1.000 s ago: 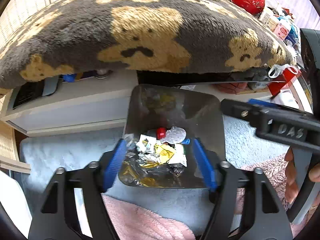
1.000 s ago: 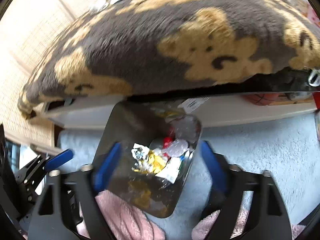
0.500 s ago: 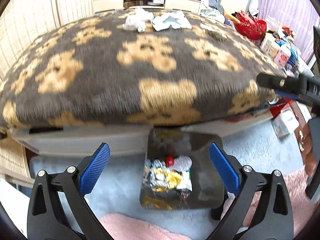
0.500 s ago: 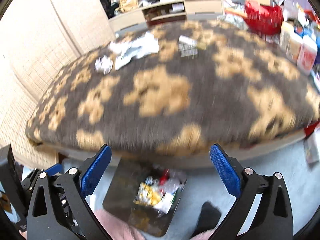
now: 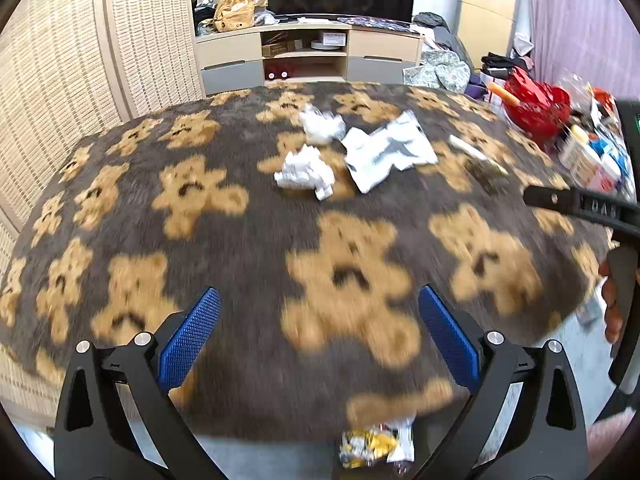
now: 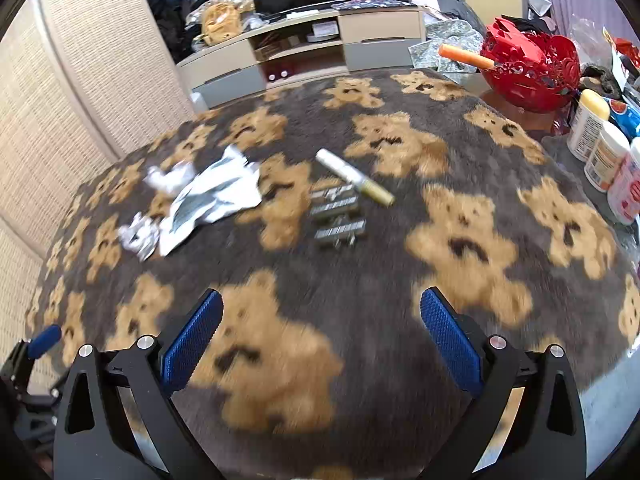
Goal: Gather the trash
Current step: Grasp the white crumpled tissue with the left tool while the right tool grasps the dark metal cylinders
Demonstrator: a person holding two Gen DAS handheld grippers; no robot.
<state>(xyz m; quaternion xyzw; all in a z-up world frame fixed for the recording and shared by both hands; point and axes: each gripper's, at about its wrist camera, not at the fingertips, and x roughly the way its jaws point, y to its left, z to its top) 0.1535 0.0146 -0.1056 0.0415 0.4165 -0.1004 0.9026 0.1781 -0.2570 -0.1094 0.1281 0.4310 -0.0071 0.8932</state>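
Observation:
Trash lies on a brown blanket with tan bears [image 5: 240, 240]: two crumpled white paper balls [image 5: 306, 170] [image 5: 322, 124], a flat white wrapper [image 5: 386, 150] [image 6: 216, 196], a white stick pack [image 6: 352, 178] and dark barcode wrappers [image 6: 338, 216]. My left gripper [image 5: 320, 336] hangs open and empty over the blanket's near edge. Equally wide and empty, my right gripper [image 6: 320, 336] hovers over the near bears, well short of the trash. Just below the blanket edge, the bin's collected wrappers [image 5: 372, 444] peek out.
A red openwork basket [image 6: 528, 68] and several white bottles [image 6: 604, 152] stand at the table's right. A TV cabinet [image 5: 304, 56] and woven screens [image 5: 60, 80] are behind. The other gripper's arm and a hand [image 5: 612, 304] show at the left view's right edge.
Both grippers rose from over the metal trash bin and tilted up to the tabletop. Their jaws widened. The bin slid down, nearly out of view.

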